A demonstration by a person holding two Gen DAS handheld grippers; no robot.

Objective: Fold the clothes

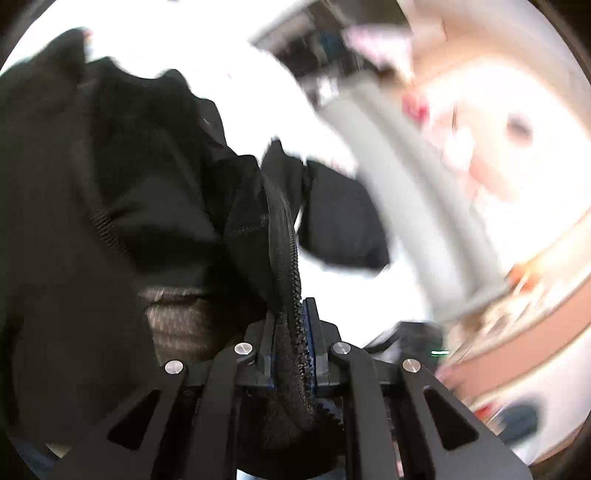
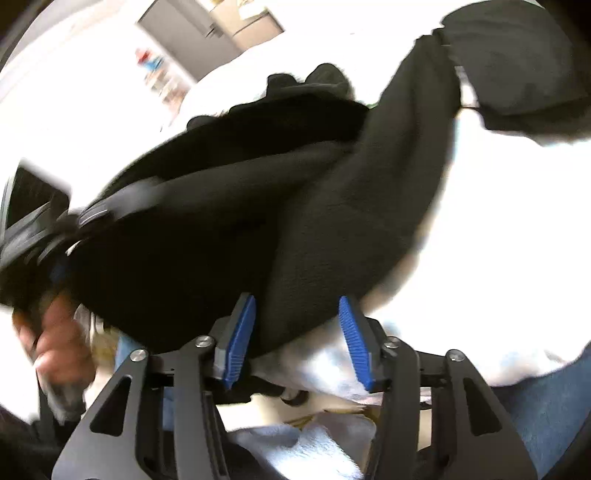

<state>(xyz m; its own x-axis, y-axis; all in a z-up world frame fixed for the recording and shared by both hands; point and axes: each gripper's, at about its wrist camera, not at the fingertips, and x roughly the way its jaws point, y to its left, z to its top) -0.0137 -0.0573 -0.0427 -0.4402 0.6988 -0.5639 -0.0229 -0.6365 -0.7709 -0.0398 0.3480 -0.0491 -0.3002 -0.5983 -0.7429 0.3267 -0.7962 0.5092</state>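
Note:
A black zip-up garment (image 1: 110, 177) hangs across the left half of the left wrist view. My left gripper (image 1: 291, 332) is shut on its zipper edge (image 1: 284, 236), which runs up from between the blue pads. In the right wrist view the same black garment (image 2: 229, 221) drapes over a bright white surface (image 2: 498, 258). My right gripper (image 2: 297, 325) stands open, its blue pads (image 2: 240, 332) spread apart on either side of a fold of the black fabric. The other gripper (image 2: 33, 225) shows at the left edge, with a hand (image 2: 55, 339) below it.
A white cloth (image 2: 325, 362) and a pale towel (image 2: 303, 450) lie under the right gripper. Blue denim (image 2: 546, 413) shows at the lower right. Blurred grey tubing (image 1: 399, 192) and room clutter fill the right of the left wrist view. A grey cabinet (image 2: 192, 33) stands far back.

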